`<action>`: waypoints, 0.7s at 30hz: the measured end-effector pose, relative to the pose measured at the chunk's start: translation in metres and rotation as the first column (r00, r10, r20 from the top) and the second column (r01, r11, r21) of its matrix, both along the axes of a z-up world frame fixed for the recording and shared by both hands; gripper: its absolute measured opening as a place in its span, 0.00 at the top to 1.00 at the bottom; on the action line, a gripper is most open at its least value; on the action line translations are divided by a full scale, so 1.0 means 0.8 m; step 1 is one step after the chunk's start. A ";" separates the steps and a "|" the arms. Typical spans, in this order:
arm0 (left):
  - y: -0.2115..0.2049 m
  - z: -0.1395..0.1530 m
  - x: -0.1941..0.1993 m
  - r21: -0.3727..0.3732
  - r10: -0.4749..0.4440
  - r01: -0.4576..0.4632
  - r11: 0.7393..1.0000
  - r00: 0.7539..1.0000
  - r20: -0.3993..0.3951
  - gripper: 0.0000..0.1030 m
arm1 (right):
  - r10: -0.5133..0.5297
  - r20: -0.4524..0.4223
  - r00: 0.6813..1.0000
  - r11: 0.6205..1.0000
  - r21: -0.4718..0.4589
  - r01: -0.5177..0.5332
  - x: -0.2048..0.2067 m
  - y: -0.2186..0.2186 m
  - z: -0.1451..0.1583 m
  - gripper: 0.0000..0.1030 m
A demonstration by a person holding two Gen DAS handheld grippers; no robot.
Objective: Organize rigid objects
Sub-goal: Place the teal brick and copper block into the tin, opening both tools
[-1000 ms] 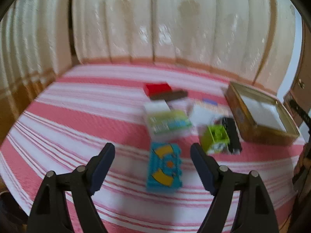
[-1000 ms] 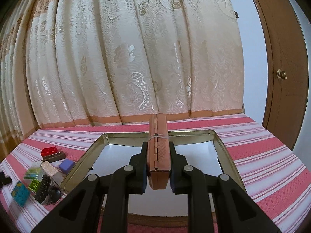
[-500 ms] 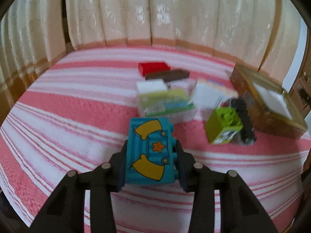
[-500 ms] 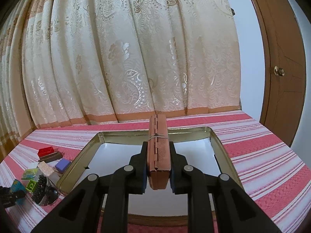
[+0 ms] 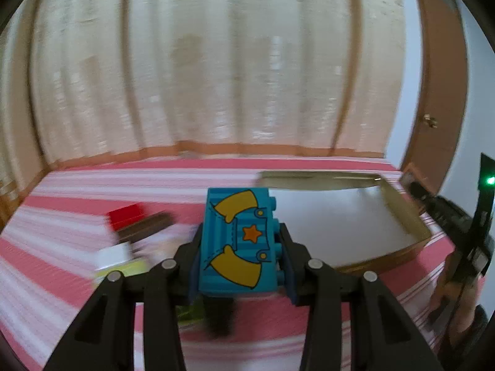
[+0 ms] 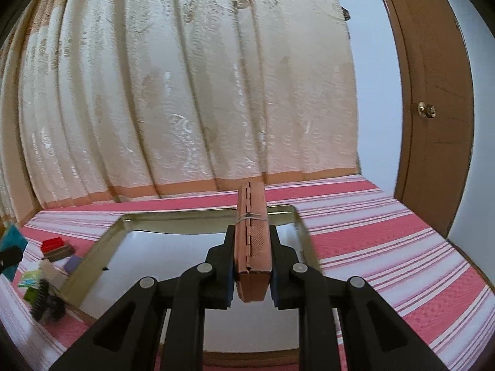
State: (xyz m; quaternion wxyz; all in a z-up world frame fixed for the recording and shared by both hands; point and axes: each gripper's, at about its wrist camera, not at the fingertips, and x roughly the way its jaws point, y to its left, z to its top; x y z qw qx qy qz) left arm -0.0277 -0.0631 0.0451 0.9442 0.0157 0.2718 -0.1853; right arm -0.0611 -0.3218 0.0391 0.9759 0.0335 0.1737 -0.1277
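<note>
My left gripper (image 5: 238, 256) is shut on a teal toy block (image 5: 239, 241) with yellow shapes and an orange star, held above the striped cloth, left of the open gold tin (image 5: 399, 204). My right gripper (image 6: 250, 266) is shut on a thin brown hinged case (image 6: 252, 241) bound with a rubber band, held over the same tin (image 6: 102, 256), whose inside is white. The teal block also shows at the left edge of the right wrist view (image 6: 12, 238).
A pile of small objects lies left of the tin: a red block (image 5: 125, 213), a dark brown bar (image 5: 145, 228), a white and green box (image 5: 117, 259), a purple block (image 6: 74, 261), a black toothed piece (image 6: 43, 300). Curtain behind, wooden door (image 6: 433, 108) right.
My left gripper closed on the teal block, lifted it off the cloth and swung right toward the tin. My right gripper kept the brown case over the tin, tilting up slightly.
</note>
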 end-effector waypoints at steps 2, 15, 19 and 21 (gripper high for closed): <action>-0.036 0.000 0.010 -0.010 -0.049 0.049 0.999 0.999 -0.014 0.60 | -0.007 -0.017 1.000 1.000 0.001 0.007 0.002 -0.011 -0.002 0.81; -0.170 -0.038 0.065 0.010 -0.107 0.108 0.994 0.990 -0.090 0.60 | 0.017 -0.149 0.989 0.999 0.034 -0.012 0.031 -0.020 -0.024 0.81; -0.166 -0.048 0.077 0.022 -0.078 0.081 0.996 0.990 -0.120 0.60 | 0.030 -0.172 0.985 0.998 0.060 -0.020 0.037 -0.024 -0.029 0.81; -0.165 -0.051 0.081 0.045 -0.051 0.056 0.997 0.992 -0.114 0.60 | 0.039 -0.186 0.982 0.997 0.076 -0.025 0.040 -0.026 -0.031 0.81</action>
